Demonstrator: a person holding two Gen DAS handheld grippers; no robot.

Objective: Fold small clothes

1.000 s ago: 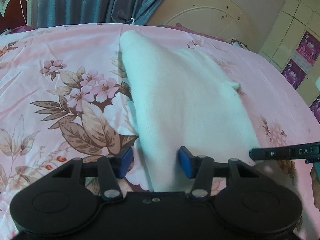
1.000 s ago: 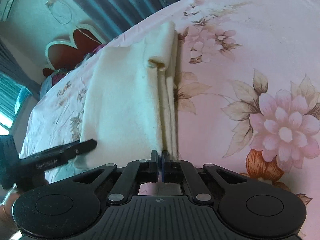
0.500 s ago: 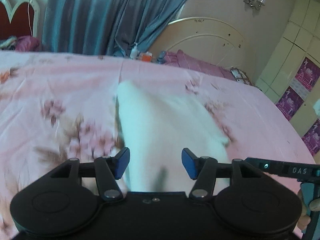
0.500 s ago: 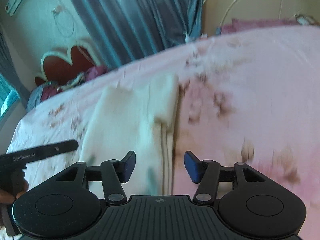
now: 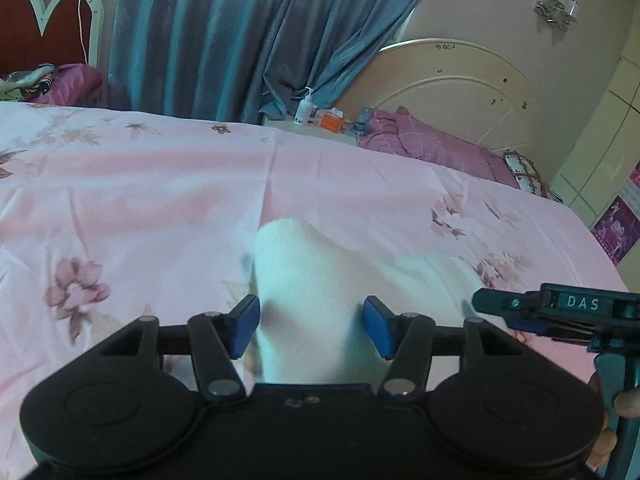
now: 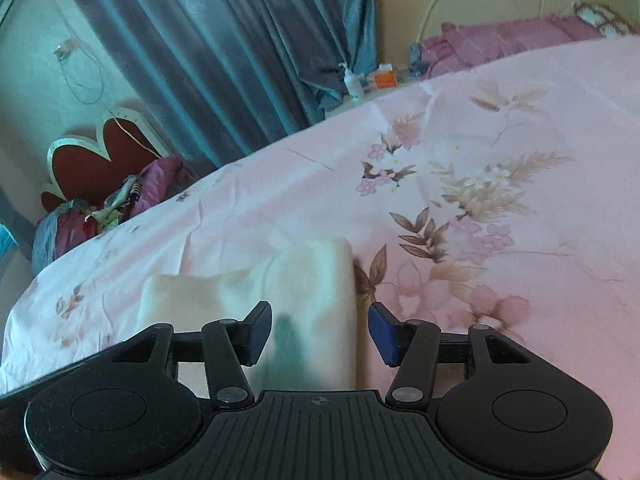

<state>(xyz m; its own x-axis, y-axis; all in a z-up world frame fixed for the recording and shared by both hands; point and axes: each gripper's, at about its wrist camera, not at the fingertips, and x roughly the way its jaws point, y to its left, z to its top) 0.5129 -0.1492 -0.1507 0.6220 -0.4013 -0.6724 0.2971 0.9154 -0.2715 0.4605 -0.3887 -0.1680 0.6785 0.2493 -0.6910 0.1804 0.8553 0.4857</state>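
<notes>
A cream-white folded garment (image 5: 312, 272) lies flat on the pink flowered bed sheet (image 5: 160, 200). My left gripper (image 5: 312, 320) hovers at its near end, open, the blue pads standing clear of the cloth. One finger (image 5: 492, 304) of the right gripper's tool shows at the right edge of this view. In the right wrist view the same garment (image 6: 312, 280) lies folded with its long edge toward the right. My right gripper (image 6: 320, 328) is open above its near end and holds nothing. The garment's near end is hidden behind both gripper bodies.
Beyond the bed a bedside table carries a pump bottle (image 5: 304, 106) and an orange box (image 5: 332, 120), in front of blue curtains (image 5: 220, 32). A purple pillow (image 5: 432, 144) lies by a cream headboard. A clothes pile (image 6: 100, 204) sits at the far left. Pink sheet (image 6: 500, 140) spreads all around.
The right gripper, shut on the garment's edge a second ago, has opened and let go. Both grippers have drawn back from the garment, which now sits smaller and lower in both views.
</notes>
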